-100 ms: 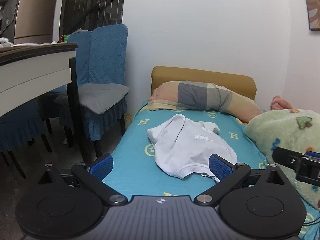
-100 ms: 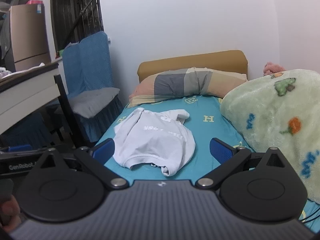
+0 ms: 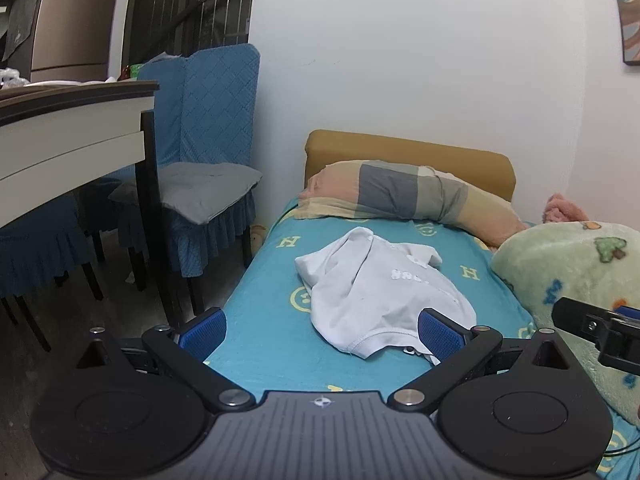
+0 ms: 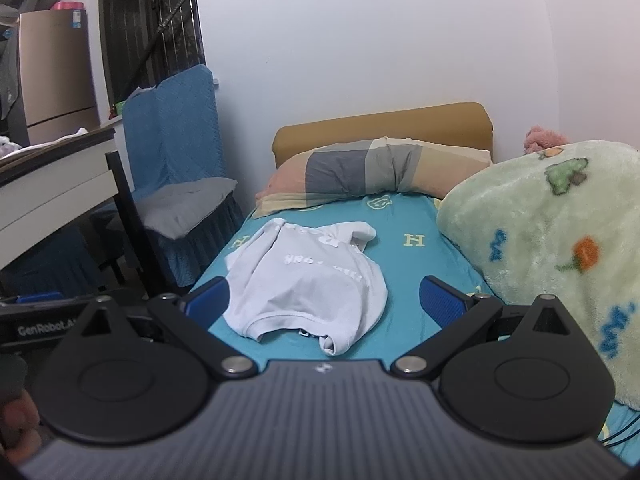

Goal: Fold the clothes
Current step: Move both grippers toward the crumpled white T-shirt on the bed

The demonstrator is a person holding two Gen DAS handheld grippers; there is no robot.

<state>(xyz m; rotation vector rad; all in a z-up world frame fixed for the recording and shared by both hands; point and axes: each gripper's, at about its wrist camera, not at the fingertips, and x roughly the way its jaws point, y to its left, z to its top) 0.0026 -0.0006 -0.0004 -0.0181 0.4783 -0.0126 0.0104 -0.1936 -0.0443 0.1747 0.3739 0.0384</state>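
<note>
Above bed (image 3: 256, 320), both grippers (image 3: 322, 330) (image 4: 324, 300) hover, fingers spread.

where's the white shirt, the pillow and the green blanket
white shirt (image 4: 316, 292), right wrist view, middle of the crumpled body
pillow (image 3: 404, 194), left wrist view, grey band near its middle
green blanket (image 4: 552, 236), right wrist view, fluffy top side

White shirt (image 4: 308, 288) a touch lower in right-wrist view — otherwise no visible change
</note>
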